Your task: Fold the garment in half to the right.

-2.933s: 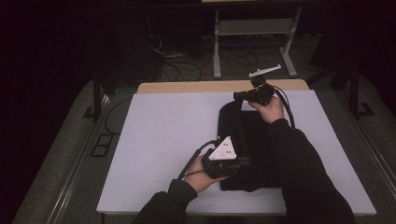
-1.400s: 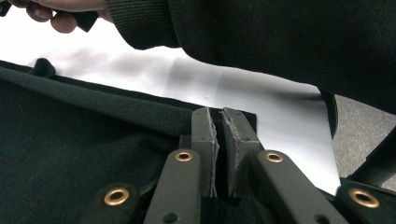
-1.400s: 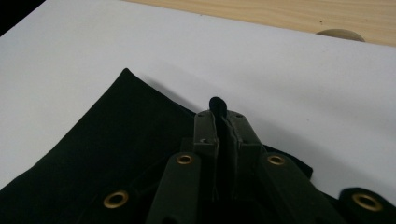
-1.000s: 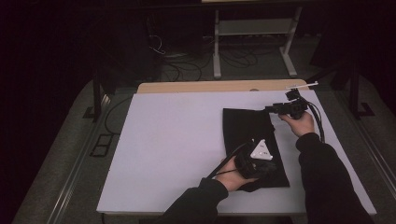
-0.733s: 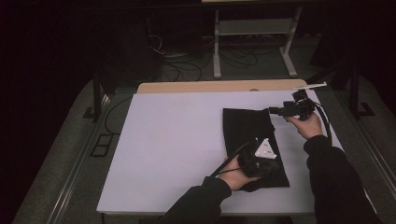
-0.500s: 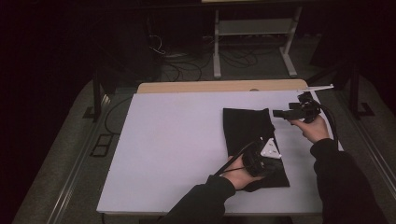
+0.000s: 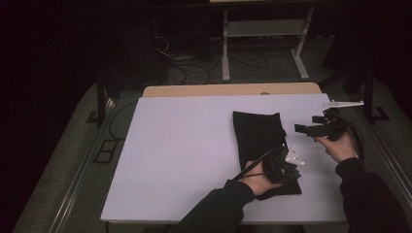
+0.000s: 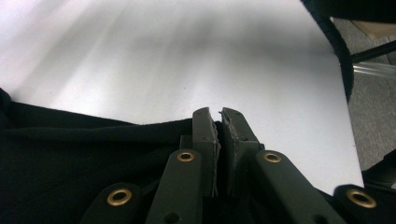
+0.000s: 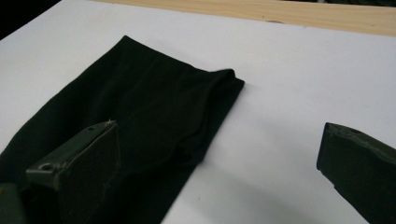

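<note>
a black cloth [image 7: 260,141], folded into a long strip, lies on the right half of the white table [image 7: 184,145], running from near the middle toward the near edge. its far end is a neat folded edge, seen in the right gripper view as a soft rounded corner [image 9: 224,77] lying flat on the white surface. the left gripper [image 7: 286,165] sits at the near end of the cloth, close to the table's near edge, with the person's left hand [image 7: 260,177] wrapped around it. in the left gripper view its jaws are pressed nearly together, just a thin slit between the pads, and the cloth [image 8: 93,158] lies under and around them; whether any fabric is pinched in the slit cannot be told. the right gripper [image 7: 301,128] is held in the right hand [image 7: 337,145] just beside the cloth's right edge, toward the table's right side, above the white surface. its jaws are spread wide, one over the cloth and the other over bare table.
</note>
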Demonstrator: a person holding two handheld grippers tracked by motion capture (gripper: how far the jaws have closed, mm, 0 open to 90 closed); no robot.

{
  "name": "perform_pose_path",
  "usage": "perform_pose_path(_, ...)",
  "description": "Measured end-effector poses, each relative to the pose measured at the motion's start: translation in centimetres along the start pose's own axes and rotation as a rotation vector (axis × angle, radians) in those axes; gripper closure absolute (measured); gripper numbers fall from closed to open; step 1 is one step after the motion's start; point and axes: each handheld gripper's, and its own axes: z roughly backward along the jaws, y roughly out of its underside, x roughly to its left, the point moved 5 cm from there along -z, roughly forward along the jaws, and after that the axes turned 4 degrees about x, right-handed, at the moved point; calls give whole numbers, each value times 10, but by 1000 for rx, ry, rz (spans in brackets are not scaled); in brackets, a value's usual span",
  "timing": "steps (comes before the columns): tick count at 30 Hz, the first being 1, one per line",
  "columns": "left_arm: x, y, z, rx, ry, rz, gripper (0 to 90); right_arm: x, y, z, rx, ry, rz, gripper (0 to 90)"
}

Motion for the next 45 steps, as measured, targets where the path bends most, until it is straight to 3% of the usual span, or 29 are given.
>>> perform_pose_path(7,3,3,-9,66,12,-3,829,-2,9,16,-37,15,-17,0)
perform_pose_path(9,2,4,-9,75,29,19,809,-2,10,20,-44,15,-17,0)
perform_pose_path(12,2,3,-6,46,39,28,735,-1,11,24,-64,11,-20,0)
perform_pose_path(14,2,1,-3,23,47,37,634,-1,12,25,-68,13,-25,0)
perform_pose_path(18,6,0,4,-8,33,48,456,1,17,25,-59,21,-17,0)
perform_pose_path(27,20,8,29,-68,20,102,172,7,25,33,-64,26,-3,0)
perform_pose_path(31,26,12,40,-86,41,129,122,10,27,37,-69,21,0,0)
perform_pose_path(41,35,21,58,-93,11,150,5,15,34,45,-75,11,3,0)
perform_pose_path(45,38,25,65,-100,8,168,0,18,38,48,-77,6,5,0)
